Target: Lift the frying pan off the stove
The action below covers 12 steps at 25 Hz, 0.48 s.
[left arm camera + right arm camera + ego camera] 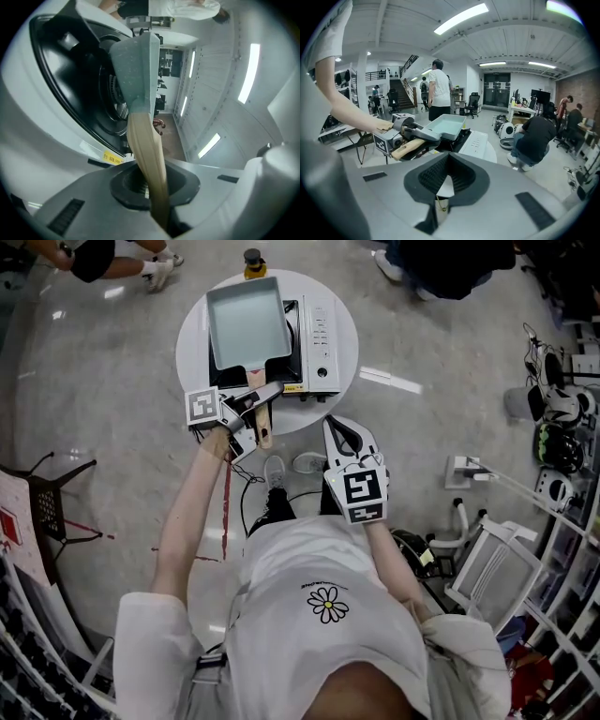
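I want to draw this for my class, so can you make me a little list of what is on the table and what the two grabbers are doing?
round white table: holds one stove
stove: white, with a black burner top
frying pan: rectangular, pale inside, empty, over the burner
wooden handle: points toward the person
left gripper: fingers shut on the wooden handle
right gripper: shut, empty, held back off the table

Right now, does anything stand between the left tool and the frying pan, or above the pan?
Nothing visible does. The left tool is shut on the wooden handle of the frying pan, and nothing hangs over it on the stove.
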### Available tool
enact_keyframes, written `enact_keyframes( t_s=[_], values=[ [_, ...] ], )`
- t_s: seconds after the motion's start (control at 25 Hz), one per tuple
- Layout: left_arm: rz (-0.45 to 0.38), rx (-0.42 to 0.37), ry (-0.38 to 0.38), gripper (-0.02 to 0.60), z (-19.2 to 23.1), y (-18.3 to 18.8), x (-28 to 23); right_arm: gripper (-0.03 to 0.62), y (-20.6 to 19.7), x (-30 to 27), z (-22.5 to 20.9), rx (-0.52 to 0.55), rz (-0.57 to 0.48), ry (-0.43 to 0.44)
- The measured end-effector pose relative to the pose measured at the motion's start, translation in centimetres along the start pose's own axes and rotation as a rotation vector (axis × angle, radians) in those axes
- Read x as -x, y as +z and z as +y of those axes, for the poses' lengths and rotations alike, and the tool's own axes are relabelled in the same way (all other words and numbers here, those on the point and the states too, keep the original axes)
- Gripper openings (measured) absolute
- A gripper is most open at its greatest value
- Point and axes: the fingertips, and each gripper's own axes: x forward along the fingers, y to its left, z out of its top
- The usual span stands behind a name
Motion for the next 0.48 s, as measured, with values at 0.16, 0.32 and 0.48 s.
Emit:
enact_keyframes(
  t_s=[0.16,0.32,0.48],
  values=[
    [0.008,-0.044,0.029,0.032,0.0,0.0,0.2,0.003,0.6,-0.3,0.1,0.008,-0.01,0.007],
    [-0.013,-0.065,0.039,0.032,0.2,0.3,0.6,0.003,0.6,-1.0,0.1,0.029,-0.023,0.023],
    [-0.027,-0.126,0.051,0.032,-0.8,0.7,1.3,0.002,1.6,-1.2,0.4,0.056,-0.046,0.041]
  ],
)
